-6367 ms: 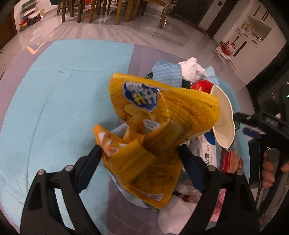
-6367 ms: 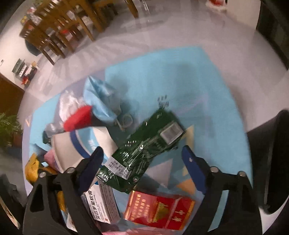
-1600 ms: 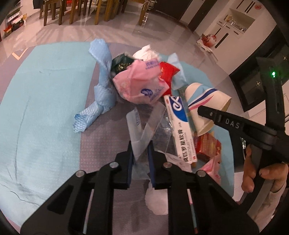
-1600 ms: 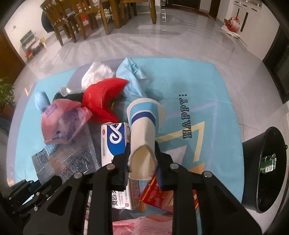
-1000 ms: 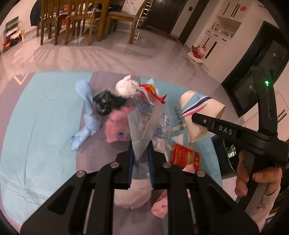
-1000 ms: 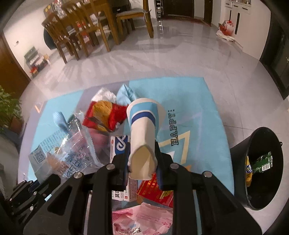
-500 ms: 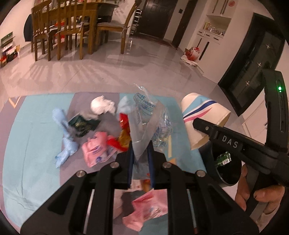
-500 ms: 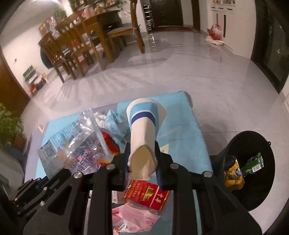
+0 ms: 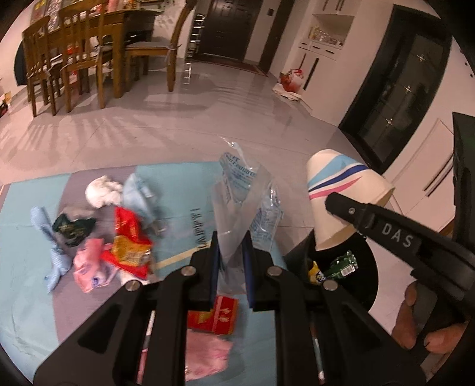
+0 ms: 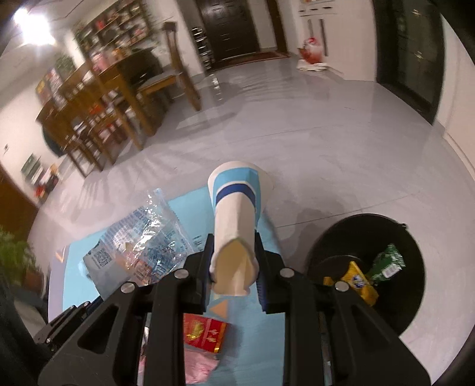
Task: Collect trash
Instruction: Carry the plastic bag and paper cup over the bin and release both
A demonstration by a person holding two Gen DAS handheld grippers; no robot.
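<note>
Bin (image 10: 326,267) lies right of both: right hand-held gripper (image 10: 234,267), nearer, pinches the cup (image 10: 234,213); left hand-held gripper (image 9: 231,258) pinches a clear wrapper (image 9: 240,202).

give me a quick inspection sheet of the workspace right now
surface: light blue floor mat on grey tiles.
job's things: clear printed plastic bag in the left gripper; white paper cup with blue stripes in the right gripper; black round bin already holds a yellow wrapper and a green wrapper.
clutter: red box, pink bags, red snack bag, white tissue, blue cloth on the mat.
grippers: both shut on their items.
cables: nothing seen.
surroundings: wooden dining chairs, dark door.
</note>
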